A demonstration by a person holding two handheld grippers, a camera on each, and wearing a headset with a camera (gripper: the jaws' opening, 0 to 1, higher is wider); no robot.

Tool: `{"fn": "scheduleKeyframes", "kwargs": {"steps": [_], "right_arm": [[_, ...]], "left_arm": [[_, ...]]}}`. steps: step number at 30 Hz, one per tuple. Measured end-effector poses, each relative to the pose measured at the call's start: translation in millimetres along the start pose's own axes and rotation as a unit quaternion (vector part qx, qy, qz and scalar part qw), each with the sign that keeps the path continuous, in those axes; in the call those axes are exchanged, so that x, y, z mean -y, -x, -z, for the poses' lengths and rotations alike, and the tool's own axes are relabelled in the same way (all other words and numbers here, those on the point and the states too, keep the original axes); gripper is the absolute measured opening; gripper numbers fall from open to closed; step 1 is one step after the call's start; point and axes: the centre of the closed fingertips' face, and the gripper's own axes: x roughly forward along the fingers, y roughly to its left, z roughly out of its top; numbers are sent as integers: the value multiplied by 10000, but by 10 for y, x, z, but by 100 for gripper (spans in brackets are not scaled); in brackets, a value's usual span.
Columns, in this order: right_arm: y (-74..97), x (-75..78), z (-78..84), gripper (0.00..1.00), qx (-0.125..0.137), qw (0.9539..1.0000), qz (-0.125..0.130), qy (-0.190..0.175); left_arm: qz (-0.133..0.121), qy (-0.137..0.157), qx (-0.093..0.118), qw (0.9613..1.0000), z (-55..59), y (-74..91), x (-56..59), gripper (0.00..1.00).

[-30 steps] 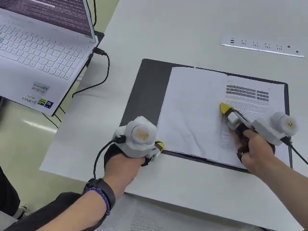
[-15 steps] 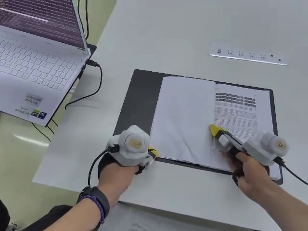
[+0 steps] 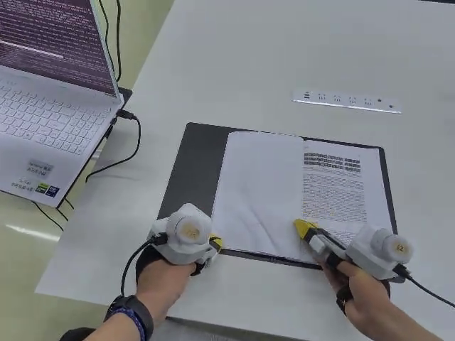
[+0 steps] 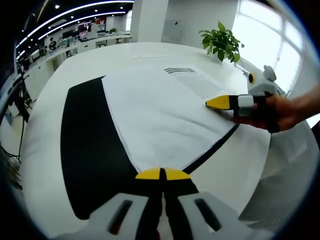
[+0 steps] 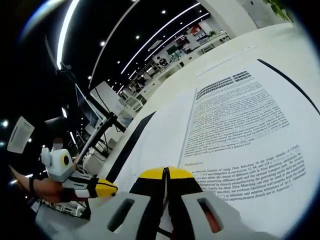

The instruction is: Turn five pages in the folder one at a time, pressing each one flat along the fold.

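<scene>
The open folder lies near the table's front edge. The right gripper, jaws closed on nothing, sits at the fold's lower end, apparently completing a press. The left gripper, likewise closed, rests at the blank page's corner. Next likely comes pinching the printed page's edge. The left gripper view shows tip-on-paper contact more clearly than the head view.

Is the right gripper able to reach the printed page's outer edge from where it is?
Probably yes. The right gripper sits shut by the fold, and the printed page beside it lies bare out to that edge.
</scene>
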Motion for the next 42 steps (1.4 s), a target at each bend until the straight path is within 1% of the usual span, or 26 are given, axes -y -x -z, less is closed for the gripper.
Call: {"fn": "scheduleKeyframes", "kwargs": {"steps": [4, 7, 13, 20, 27, 31, 35, 39, 40, 42], "right_arm": [[67, -14, 76, 0, -14, 10000, -9, -23], [117, -39, 134, 0, -38, 10000, -1, -25], [189, -51, 199, 0, -60, 9999, 4, -113], [280, -104, 303, 0, -98, 9998, 39, -150], [317, -131, 333, 0, -156, 9997, 30, -207], [329, -135, 345, 0, -139, 9995, 93, -282], [327, -140, 343, 0, -176, 9994, 132, -264], [333, -157, 342, 0, -227, 9992, 175, -287], [334, -139, 346, 0, -247, 9990, 196, -303], [339, -129, 353, 0, -278, 9987, 231, -354]], "left_arm": [[6, 22, 103, 9999, 4, 5, 1, 0], [-15, -29, 102, 9999, 3, 0, 7, 0], [-15, -94, 65, 9999, 2, -9, 9, 0], [-10, -78, 136, 9999, 2, -12, 10, 0], [-25, -83, 138, 9999, 1, -1, 14, 0], [-58, -95, 136, 9998, 2, 5, 16, 0], [-101, -24, 131, 9999, -1, 7, 16, 0], [-160, 215, 140, 9995, -1, 8, 10, 0], [-168, 271, 140, 9994, -1, 9, 9, 0], [-190, 290, 115, 9993, -3, 7, 9, 0]]}}
